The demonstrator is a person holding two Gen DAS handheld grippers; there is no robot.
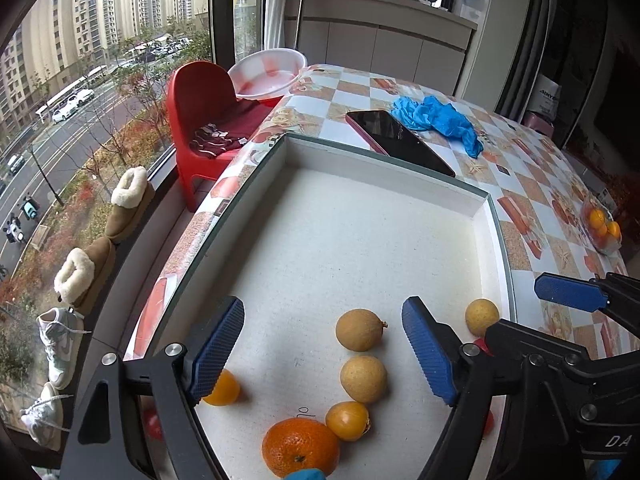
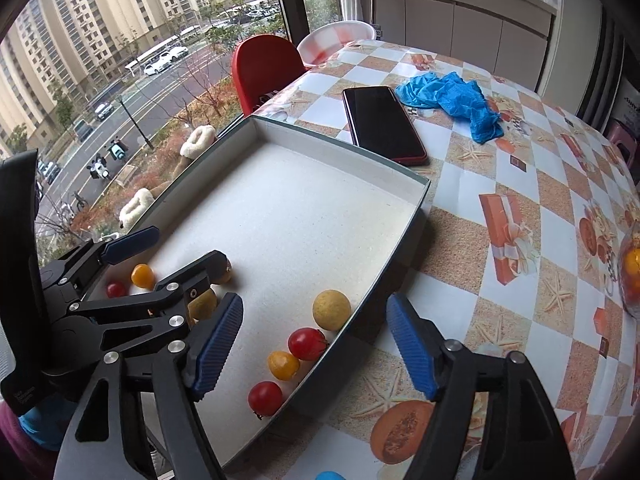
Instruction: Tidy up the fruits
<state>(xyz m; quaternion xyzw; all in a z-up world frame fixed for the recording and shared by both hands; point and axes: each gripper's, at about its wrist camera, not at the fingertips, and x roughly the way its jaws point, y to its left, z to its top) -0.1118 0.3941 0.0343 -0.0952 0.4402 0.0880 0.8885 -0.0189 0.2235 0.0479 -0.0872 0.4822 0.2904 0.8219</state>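
Over checkered bench [image 2: 520,168], both tongs, left [image 1: 323,354] and right [image 2: 316,346], gaping empty; close squarely, gently on one loquat [image 1: 359,330] between left pads.

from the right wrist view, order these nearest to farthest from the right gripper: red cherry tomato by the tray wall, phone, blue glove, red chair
From the right gripper:
1. Red cherry tomato, between its open jaws, inside the tray by the right wall.
2. Phone, on the table just past the tray's far rim.
3. Blue glove, right of the phone, slightly farther.
4. Red chair, beyond the table's far left edge.
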